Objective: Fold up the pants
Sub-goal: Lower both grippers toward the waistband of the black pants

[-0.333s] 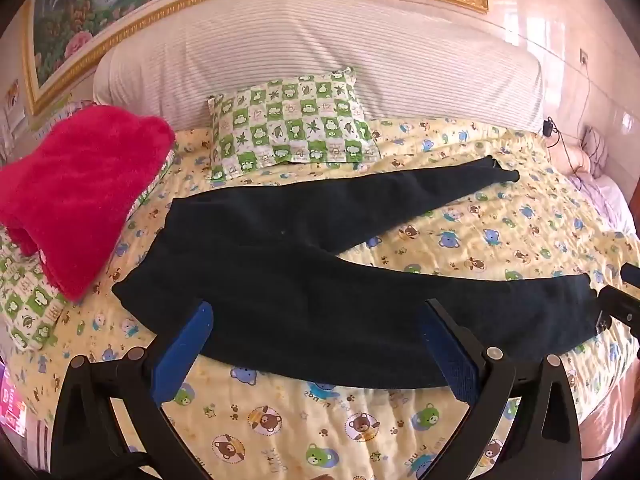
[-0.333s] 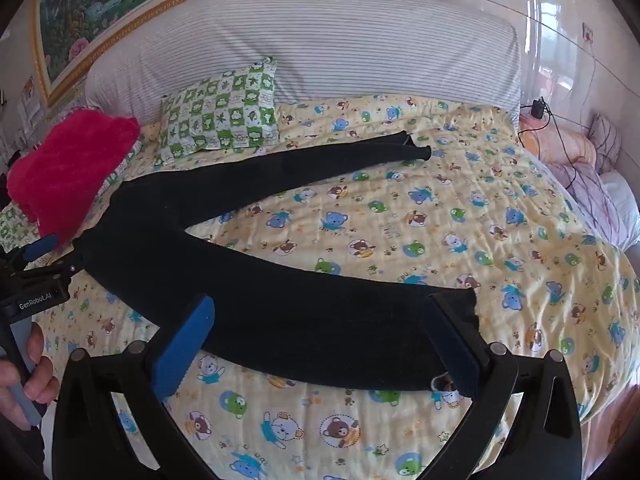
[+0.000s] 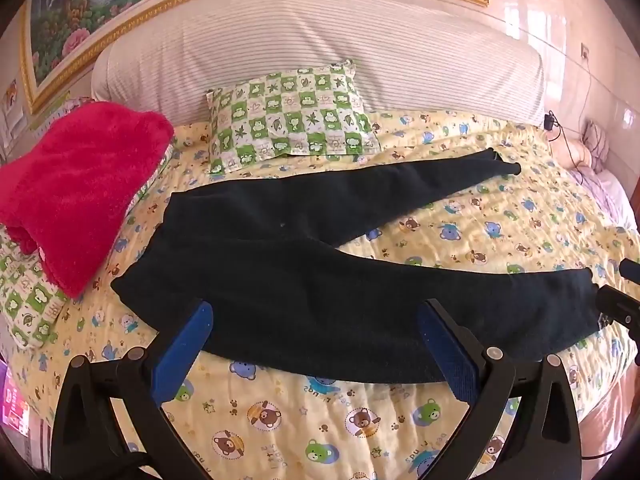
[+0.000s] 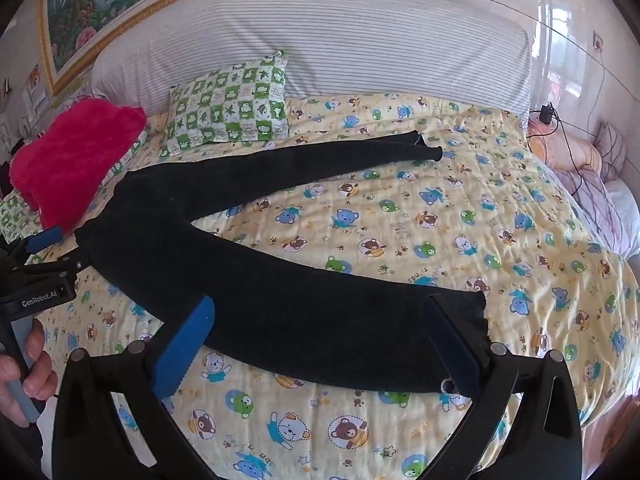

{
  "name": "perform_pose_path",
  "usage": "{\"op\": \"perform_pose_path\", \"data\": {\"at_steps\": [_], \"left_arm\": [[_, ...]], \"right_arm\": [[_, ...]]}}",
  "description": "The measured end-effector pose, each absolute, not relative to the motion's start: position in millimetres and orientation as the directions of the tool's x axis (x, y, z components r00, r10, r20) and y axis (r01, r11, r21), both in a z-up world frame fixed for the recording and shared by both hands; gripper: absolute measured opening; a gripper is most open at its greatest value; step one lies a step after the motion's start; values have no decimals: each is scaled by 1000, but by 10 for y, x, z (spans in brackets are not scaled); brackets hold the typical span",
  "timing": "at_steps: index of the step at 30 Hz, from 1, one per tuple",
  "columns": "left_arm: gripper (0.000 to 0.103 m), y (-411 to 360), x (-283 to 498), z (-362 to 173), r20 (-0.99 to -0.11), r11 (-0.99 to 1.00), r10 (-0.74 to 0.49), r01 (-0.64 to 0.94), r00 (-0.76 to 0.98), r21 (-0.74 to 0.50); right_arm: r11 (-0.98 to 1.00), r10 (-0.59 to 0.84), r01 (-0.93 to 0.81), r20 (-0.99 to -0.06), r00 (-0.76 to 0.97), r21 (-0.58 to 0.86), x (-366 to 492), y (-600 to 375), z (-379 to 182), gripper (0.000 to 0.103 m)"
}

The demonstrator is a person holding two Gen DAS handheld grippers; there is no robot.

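Black pants (image 3: 304,272) lie flat on the bed with the legs spread in a V, waist at the left, cuffs at the right. They also show in the right wrist view (image 4: 280,312). My left gripper (image 3: 316,344) is open over the near edge of the seat and near leg. My right gripper (image 4: 320,344) is open over the near leg, its right finger (image 4: 452,344) next to the cuff. The left gripper shows at the left edge of the right wrist view (image 4: 52,248), by the waist. The right gripper shows at the right edge of the left wrist view (image 3: 616,300), by the cuff.
The bed has a yellow bear-print sheet (image 3: 500,232). A green checked pillow (image 3: 288,120) and a striped headboard cushion (image 3: 320,52) lie behind the pants. A red fluffy blanket (image 3: 76,188) sits left of the waist. A charger cable (image 4: 560,136) and bedding lie at the far right.
Both grippers have eased a little closer to the pants. The pants have not moved.
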State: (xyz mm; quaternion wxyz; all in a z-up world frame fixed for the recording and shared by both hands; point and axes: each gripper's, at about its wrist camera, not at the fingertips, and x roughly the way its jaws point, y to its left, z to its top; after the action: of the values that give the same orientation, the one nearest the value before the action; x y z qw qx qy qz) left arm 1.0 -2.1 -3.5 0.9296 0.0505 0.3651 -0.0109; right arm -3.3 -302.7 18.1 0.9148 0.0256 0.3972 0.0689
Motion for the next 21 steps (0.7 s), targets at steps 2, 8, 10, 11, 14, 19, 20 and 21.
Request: {"op": "perform_pose_path", "data": {"at_steps": [2,8,10,11,14,19,20,21], "left_arm": [[103,-17,8,-40,-675,995,26,47,737,89],[103,-18,2,-9,-672,995,27,44,740,89],[103,-30,5,-7,-670,995,33,41,742,94],[103,-24,4,-4,-670,995,31,42,742,92],[103,-24,0,-19,-670,995,29,44,742,91],[103,-33,9,-44,-673,995,28,47,740,93],[103,-36,8,-50,-673,994,28,48,739,94],[103,-36,9,-56,-673,994,30,48,739,96]], "right_arm": [[989,148,-108,-726,672,103,-32,-3015,172,103],[989,149,-118,-731,666,95,-35,-2980,160,103],[989,149,-117,-732,665,94,-35,-2978,156,103],[989,149,-118,-732,665,94,-35,-2976,156,103],[988,150,-119,-733,664,94,-43,-2958,147,103],[988,155,-125,-736,659,96,-32,-2952,135,103],[988,154,-124,-737,658,96,-28,-2955,129,103],[988,155,-124,-736,659,97,-33,-2955,126,103]]}}
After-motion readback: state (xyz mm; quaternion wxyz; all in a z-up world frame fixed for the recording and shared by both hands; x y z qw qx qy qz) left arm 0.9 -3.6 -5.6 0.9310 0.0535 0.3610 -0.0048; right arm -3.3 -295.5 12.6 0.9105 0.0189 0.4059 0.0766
